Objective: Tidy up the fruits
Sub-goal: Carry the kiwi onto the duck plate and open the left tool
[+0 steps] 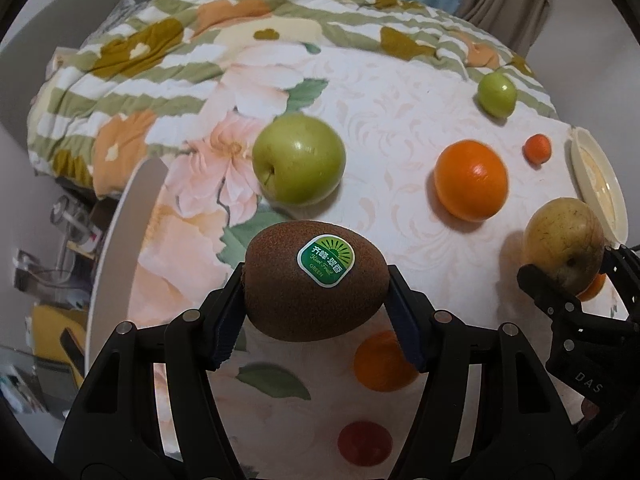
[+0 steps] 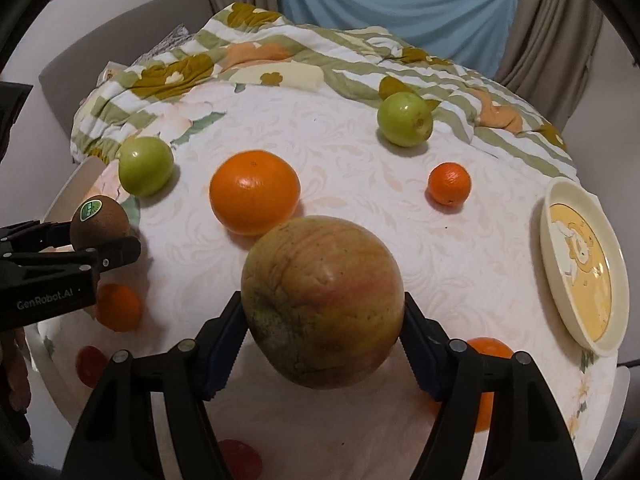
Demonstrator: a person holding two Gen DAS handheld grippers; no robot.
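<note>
My left gripper [image 1: 316,280] is shut on a brown kiwi [image 1: 316,280] with a green sticker and holds it above the table; the kiwi also shows in the right wrist view [image 2: 100,222]. My right gripper [image 2: 322,304] is shut on a large yellow-red apple [image 2: 322,300], held above the table; the apple appears at the right of the left wrist view [image 1: 564,240]. On the cloth lie a big orange [image 2: 255,192], a small orange [image 2: 449,183], two green apples [image 2: 146,166] [image 2: 405,119], further oranges [image 2: 118,307] [image 2: 486,380] and red fruits [image 2: 91,366].
A cream plate [image 2: 558,276] with a yellow picture lies at the table's right edge. A folded striped floral blanket [image 2: 280,52] covers the far side. The round table's left edge [image 1: 120,240] drops off to clutter on the floor.
</note>
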